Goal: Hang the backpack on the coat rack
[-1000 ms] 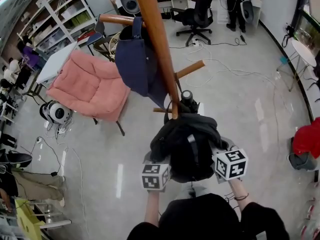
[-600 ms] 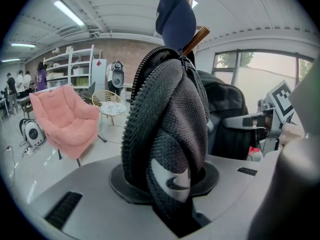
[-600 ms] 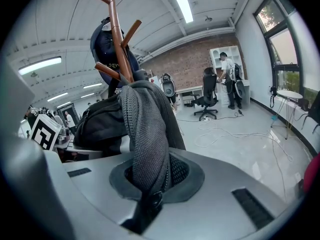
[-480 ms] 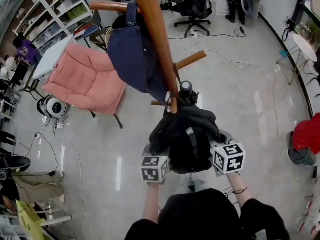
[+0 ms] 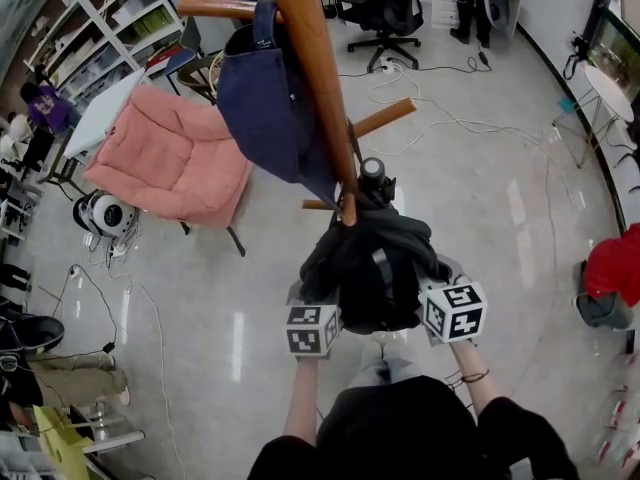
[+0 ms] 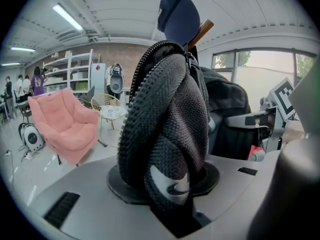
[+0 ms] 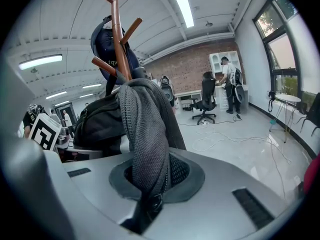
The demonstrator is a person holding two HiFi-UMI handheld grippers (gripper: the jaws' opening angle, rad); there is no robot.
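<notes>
The black backpack [image 5: 368, 273] hangs between my two grippers, right against the wooden coat rack pole [image 5: 315, 78]. Its top sits by the tip of a low peg [image 5: 346, 212]. My left gripper [image 5: 314, 326] is shut on a black padded mesh shoulder strap [image 6: 167, 134], which fills the left gripper view. My right gripper [image 5: 452, 308] is shut on a thinner grey mesh strap [image 7: 145, 134]. In the right gripper view the pole [image 7: 119, 29] and its pegs rise behind the bag. Both pairs of fingertips are hidden by fabric.
A navy bag [image 5: 270, 98] hangs from an upper peg [image 5: 210, 9] of the rack. A pink armchair [image 5: 170, 163] stands to the left and an office chair [image 5: 385, 18] at the back. Cables [image 5: 450, 128] trail over the floor. A red bag [image 5: 615, 268] lies at right.
Both grippers and the backpack have sunk a little beside the pole. Both grips on the straps look unchanged.
</notes>
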